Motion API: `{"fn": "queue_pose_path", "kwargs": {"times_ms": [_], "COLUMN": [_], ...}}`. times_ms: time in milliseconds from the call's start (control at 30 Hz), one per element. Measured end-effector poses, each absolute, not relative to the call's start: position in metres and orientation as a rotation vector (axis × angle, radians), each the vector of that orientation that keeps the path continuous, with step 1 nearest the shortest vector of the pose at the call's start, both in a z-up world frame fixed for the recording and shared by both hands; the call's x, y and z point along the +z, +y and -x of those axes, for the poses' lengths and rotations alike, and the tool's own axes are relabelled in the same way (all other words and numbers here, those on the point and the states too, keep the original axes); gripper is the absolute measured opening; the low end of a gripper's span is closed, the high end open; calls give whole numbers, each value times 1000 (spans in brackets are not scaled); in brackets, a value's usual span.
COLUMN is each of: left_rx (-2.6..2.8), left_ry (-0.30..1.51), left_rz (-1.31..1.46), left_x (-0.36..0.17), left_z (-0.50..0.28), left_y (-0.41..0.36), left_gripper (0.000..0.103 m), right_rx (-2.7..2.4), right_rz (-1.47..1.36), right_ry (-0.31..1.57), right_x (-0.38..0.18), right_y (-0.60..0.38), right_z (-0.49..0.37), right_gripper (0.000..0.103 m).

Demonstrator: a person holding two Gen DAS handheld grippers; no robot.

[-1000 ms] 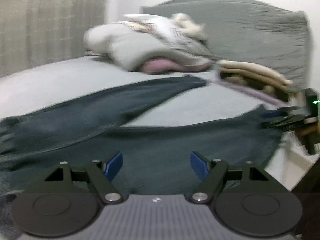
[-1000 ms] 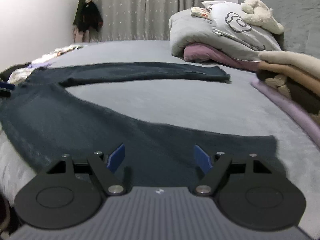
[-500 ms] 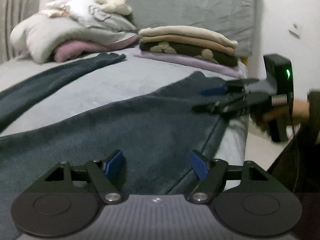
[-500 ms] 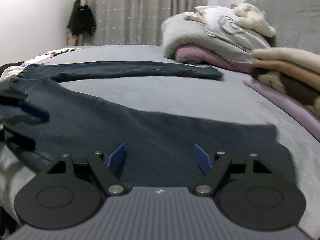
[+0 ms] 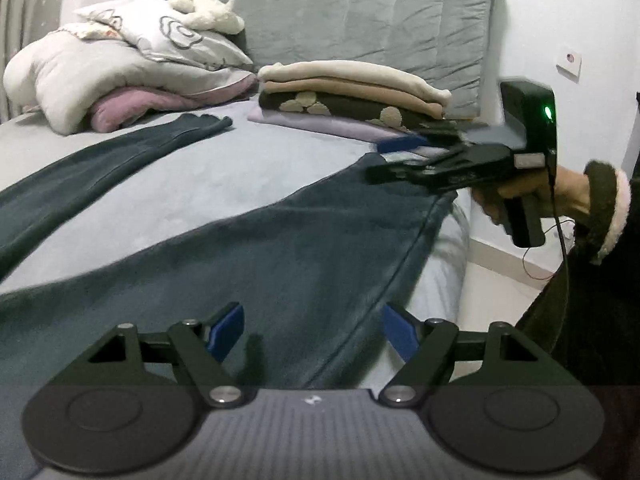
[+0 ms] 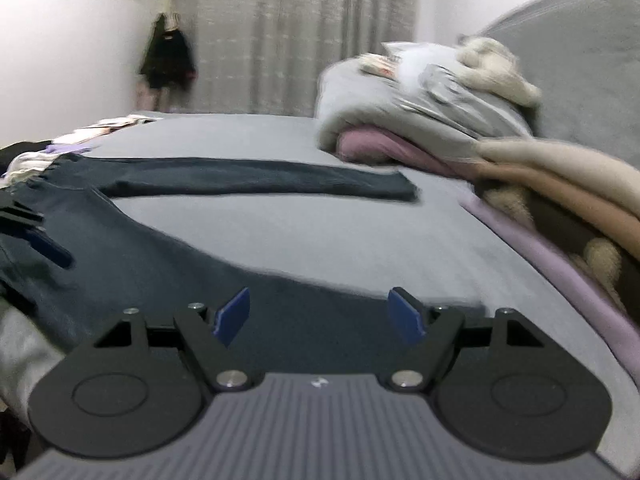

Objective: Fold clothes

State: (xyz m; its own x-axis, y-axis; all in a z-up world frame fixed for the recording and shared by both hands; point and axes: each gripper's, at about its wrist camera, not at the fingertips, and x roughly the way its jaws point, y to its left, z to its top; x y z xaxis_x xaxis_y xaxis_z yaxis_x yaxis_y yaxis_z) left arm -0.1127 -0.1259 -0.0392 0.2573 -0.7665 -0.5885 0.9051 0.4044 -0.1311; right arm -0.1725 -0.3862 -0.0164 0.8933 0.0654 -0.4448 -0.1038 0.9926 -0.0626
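1. While both grippers hover low over the near edge of the bed (image 5: 224, 168), a pair of dark blue-grey trousers (image 5: 248, 264) lies spread flat on the grey bedspread, the legs parted in a V.
2. One trouser leg (image 6: 256, 178) runs across the middle of the bed toward the headboard (image 5: 360, 12); its hem ends just short of the pile of bedding (image 5: 120, 80).
3. The other leg lies along the near edge of the bed, its lower side draping slightly over that edge.
4. Left gripper (image 5: 313, 330): fingers spread wide, nothing between the blue pads (image 5: 228, 326), positioned above the wide upper part of the trousers.
5. Right gripper (image 6: 322, 314): fingers spread wide, nothing between them, positioned above the hem end of the near leg. In the left wrist view the same gripper (image 5: 394, 158) appears side-on at the right corner of the bed, held by the right hand (image 5: 532, 192); contact with the cloth cannot be determined.
6. A stack of folded clothes (image 5: 352, 94), cream and tan over dark, rests on a lilac layer beside the headboard, near the hem of the near leg.
7. The right wrist view is motion-blurred.
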Motion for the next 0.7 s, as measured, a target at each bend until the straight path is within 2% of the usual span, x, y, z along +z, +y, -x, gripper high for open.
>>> {"fn": "queue_pose_path", "kwargs": {"times_ms": [133,267,400,500,700], "left_rx": [-1208,-1251,-1274,-1285,-1268], "left_ry": [661,657,638,631,650], "left_rz": [-272,-324,-358,-376,-376], "left_x": [-49,-59,-63,-65,-56], "left_z": [115,123,128,132,132], "left_y": [-145,-151,-151,-148,-136], "left_gripper": [76,82,83,84,83], "right_rx": [159,215,218,200,134], "right_rz": [117,211,217,169,169], "right_ry": [504,603,639,655,650], "right_x": [-20,-36,-45,-43,-36], "right_y": [-362,-338,-338,-349,-360], "right_z": [135,99,77,68,85], "right_gripper": [77,77,77,83,83]}}
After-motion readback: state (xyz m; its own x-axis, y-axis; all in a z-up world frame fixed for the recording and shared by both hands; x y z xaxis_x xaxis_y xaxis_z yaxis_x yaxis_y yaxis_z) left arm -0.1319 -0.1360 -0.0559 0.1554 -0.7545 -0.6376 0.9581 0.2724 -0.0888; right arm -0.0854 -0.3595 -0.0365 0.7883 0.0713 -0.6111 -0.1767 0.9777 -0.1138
